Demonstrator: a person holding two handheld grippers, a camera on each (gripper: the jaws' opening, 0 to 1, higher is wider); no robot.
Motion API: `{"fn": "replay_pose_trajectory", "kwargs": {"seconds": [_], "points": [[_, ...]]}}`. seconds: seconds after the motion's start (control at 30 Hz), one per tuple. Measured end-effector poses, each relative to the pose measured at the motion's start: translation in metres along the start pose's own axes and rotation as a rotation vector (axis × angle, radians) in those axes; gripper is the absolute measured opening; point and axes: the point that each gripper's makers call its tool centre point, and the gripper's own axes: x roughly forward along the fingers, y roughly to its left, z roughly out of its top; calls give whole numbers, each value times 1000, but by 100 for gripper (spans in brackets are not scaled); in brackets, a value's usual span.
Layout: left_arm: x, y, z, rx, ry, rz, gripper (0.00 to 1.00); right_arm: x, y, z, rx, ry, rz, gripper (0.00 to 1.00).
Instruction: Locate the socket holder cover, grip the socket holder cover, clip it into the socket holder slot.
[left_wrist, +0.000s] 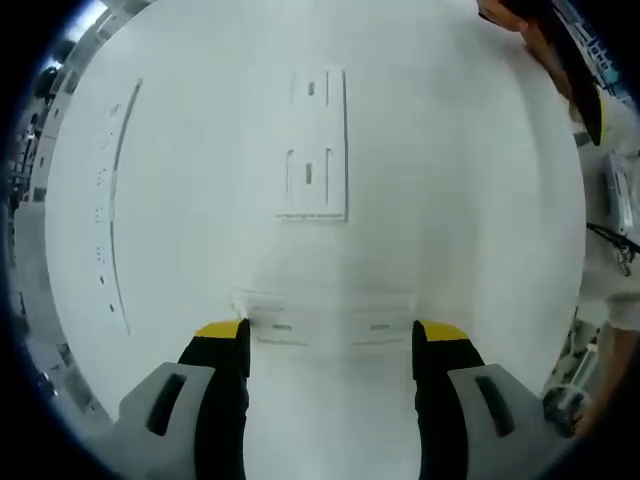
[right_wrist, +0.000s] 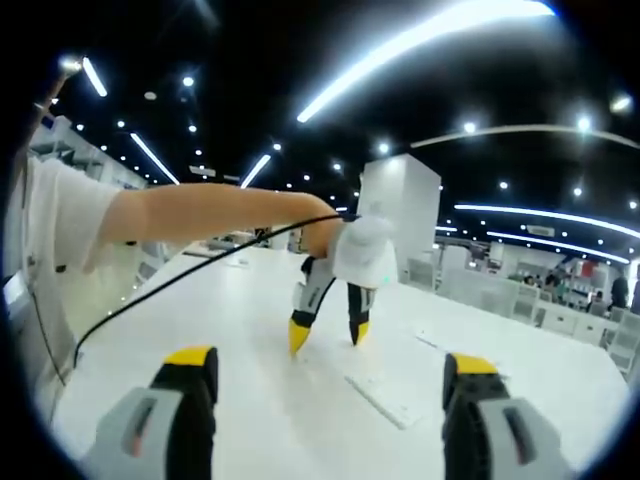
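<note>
A: Where did the cover (left_wrist: 325, 320) lie?

B: Flat on the white table (left_wrist: 470, 200), just ahead of the left gripper (left_wrist: 330, 345), its long axis running from nine to three o'clock across the gap between the tips.

A: And the jaws?

B: Wide apart, holding nothing. The holder (left_wrist: 316, 145) sat farther off at twelve o'clock, lengthwise away from the gripper.

A: The other tool?

B: The right gripper (right_wrist: 330, 375) hung high, spread wide and empty, well back. The left looked nearer and likelier to grip.
</note>
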Motion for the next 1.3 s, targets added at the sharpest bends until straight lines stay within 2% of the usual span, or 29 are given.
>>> {"fn": "replay_pose_trajectory", "kwargs": {"seconds": [0.23,0.33,0.53,1.07,1.3], "points": [[3,-14,0,1,5,1,65,0,0,0,-4,0,0,93],[2,-7,-1,1,11,0,65,0,1,1,-4,-1,0,93],[2,-6,-1,2,16,-1,65,0,1,0,-7,1,1,93],[4,-8,-1,3,19,0,65,1,2,-1,-9,8,3,93],[2,1,-1,3,18,-1,65,1,2,-2,-12,14,5,93]]}}
